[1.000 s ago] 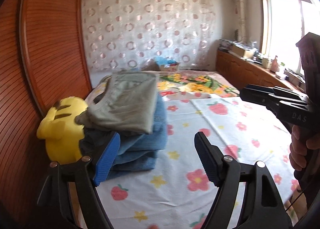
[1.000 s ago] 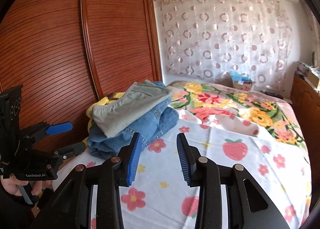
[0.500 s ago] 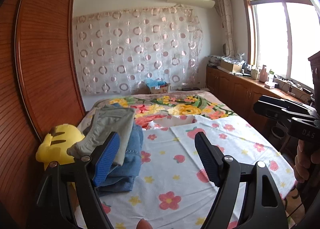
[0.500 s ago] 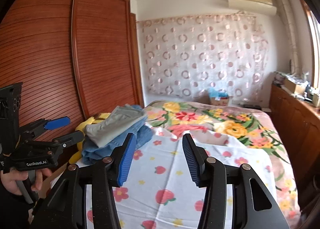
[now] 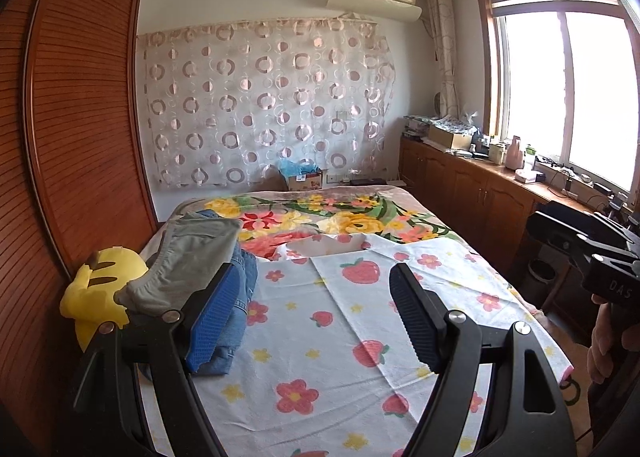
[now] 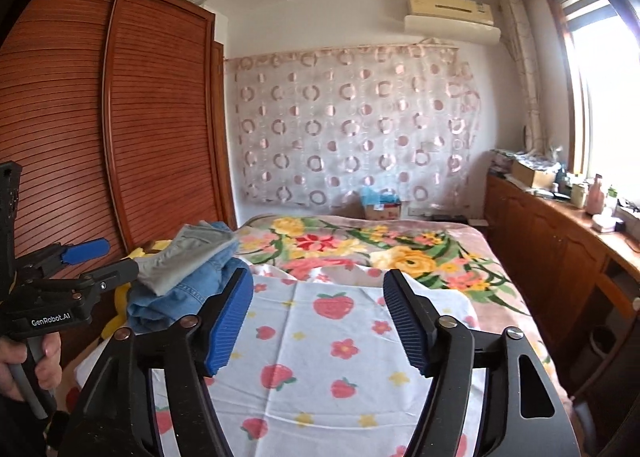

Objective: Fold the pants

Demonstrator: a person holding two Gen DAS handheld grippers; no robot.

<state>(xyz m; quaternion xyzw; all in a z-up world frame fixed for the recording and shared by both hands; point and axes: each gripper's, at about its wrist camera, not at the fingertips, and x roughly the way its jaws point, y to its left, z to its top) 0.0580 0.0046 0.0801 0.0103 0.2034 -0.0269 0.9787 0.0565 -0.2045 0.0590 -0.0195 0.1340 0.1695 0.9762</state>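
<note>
A stack of folded pants lies at the bed's left side: grey pants [image 5: 192, 257] on top of blue jeans [image 5: 236, 305]; the grey pants [image 6: 192, 253] and jeans [image 6: 180, 293] also show in the right wrist view. My left gripper [image 5: 316, 317] is open and empty, held back above the near part of the bed, right of the stack. My right gripper [image 6: 318, 321] is open and empty over the strawberry sheet [image 6: 320, 357]. The left gripper also shows at the left edge of the right wrist view [image 6: 100, 259].
A yellow plush toy [image 5: 100, 289] sits left of the stack against the wooden wardrobe [image 5: 72, 137]. A flowered blanket [image 5: 340, 217] covers the far bed. Wooden cabinets [image 5: 480, 197] with clutter run under the window at the right. A cardboard box [image 5: 304, 177] stands by the curtain.
Both grippers have pulled back and up, away from the stack of pants. The right gripper's jaws have opened wider. The stack has stayed in place.
</note>
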